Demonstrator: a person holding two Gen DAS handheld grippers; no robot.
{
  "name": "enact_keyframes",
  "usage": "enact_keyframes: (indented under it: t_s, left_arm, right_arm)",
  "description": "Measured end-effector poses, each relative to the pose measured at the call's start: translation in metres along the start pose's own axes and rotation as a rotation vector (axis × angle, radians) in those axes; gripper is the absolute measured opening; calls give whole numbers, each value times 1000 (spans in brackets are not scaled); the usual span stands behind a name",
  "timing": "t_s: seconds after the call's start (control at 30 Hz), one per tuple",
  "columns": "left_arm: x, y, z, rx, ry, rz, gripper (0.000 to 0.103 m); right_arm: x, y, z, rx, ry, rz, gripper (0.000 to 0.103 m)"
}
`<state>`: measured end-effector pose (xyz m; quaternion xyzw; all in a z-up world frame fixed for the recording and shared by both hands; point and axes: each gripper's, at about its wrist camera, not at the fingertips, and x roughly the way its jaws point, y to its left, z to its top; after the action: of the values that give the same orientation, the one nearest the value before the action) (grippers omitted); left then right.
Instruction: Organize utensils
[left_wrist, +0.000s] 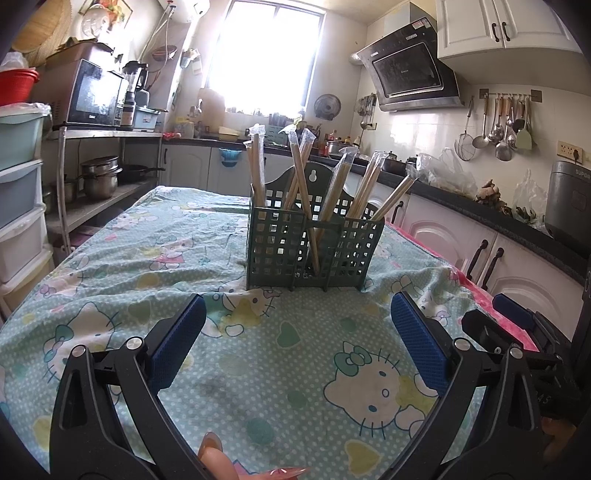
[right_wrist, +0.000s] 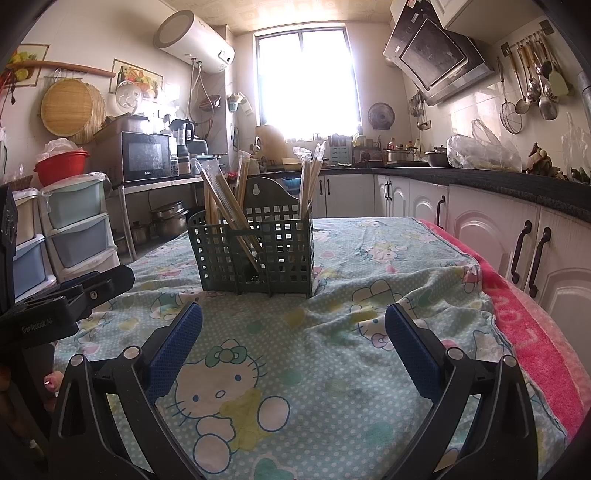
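**Both grippers empty, every wrapped pair already in the holder**

From your left wrist view, the left gripper (left_wrist: 297, 325) hangs over the patterned cloth (left_wrist: 110, 266) with its blue pads spread wide and nothing between them. Ahead sits the green lattice holder (left_wrist: 314, 247), upright on the cloth, with the wrapped chopsticks (left_wrist: 338, 192) leaning out of its compartments at different angles. The tip of your other tool pokes in at the right edge. No loose utensil shows on the cloth, so the sorting looks close to done (or finished).

From your right wrist view, the right gripper (right_wrist: 293, 325) is likewise released and empty, with the holder (right_wrist: 255, 251) ahead and a little left. The chopsticks (right_wrist: 225, 206) fan out to both sides; the left gripper's body (right_wrist: 66, 295) sits low at the left edge.

The risks, as I judge them: the holder looks light and top-heavy, so a nudge against a leaning pair could tip it. The rumpled cloth might slide or bunch under it. The slick wrappers may slip in a grasp.
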<state>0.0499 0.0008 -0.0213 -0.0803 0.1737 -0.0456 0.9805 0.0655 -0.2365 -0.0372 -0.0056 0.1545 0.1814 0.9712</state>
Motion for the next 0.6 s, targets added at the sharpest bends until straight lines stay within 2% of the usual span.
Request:
enact_keyframes:
  t_s: [0.17, 0.4, 0.53, 0.6]
  left_arm:
    - [3, 1, -1, -3, 20, -2, 92]
    - [7, 1, 1, -9, 47, 60, 92]
    - [14, 12, 9, -31, 104, 79, 92]
    - [23, 33, 22, -57, 155, 124, 92]
  right_arm:
    - [0, -1, 0, 2, 1, 0, 96]
    - [0, -4, 1, 21, 4, -14, 96]
    - [1, -18, 9, 47, 28, -39, 96]
    - [10, -36, 20, 62, 70, -76, 96]
